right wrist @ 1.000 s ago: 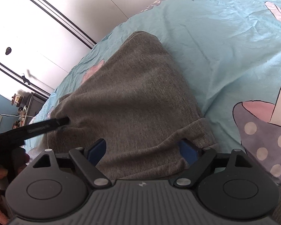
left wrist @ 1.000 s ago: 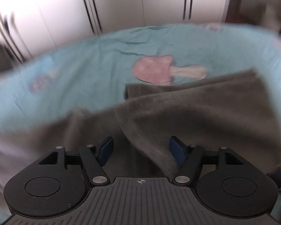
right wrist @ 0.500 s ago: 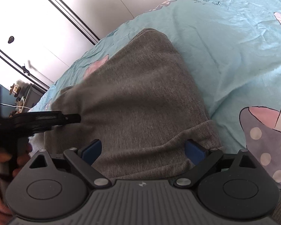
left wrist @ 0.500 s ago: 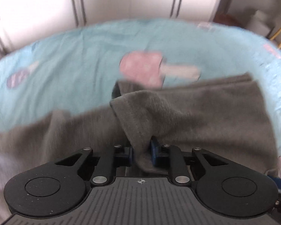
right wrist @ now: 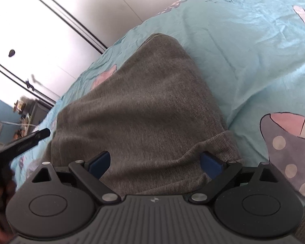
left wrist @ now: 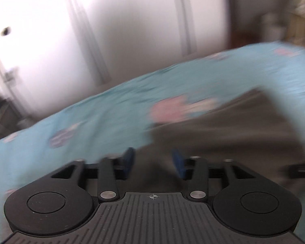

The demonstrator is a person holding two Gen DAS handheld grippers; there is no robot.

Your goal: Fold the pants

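The grey pants (right wrist: 144, 109) lie folded on the light blue bed sheet (right wrist: 244, 40). In the left wrist view they are a blurred dark slab (left wrist: 223, 134) at the right. My left gripper (left wrist: 153, 160) is lifted off the cloth with its jaws opening, and nothing sits between the blue pads. From the right wrist view it is a black finger (right wrist: 30, 140) just left of the pants' edge. My right gripper (right wrist: 155, 162) hovers wide open over the near ribbed edge of the pants, its pads not pressing on the cloth.
White wardrobe doors (right wrist: 61, 30) stand behind the bed. A cluttered dark dresser (right wrist: 28, 113) is at the far left. A person's hand (right wrist: 0, 199) holds the left gripper at the lower left. Cartoon prints (right wrist: 290, 150) mark the sheet.
Half a second ago my left gripper was pinched on a raised fold of the pants. It has let go, lifted and swung left; the fold lies flat. The right gripper stays put.
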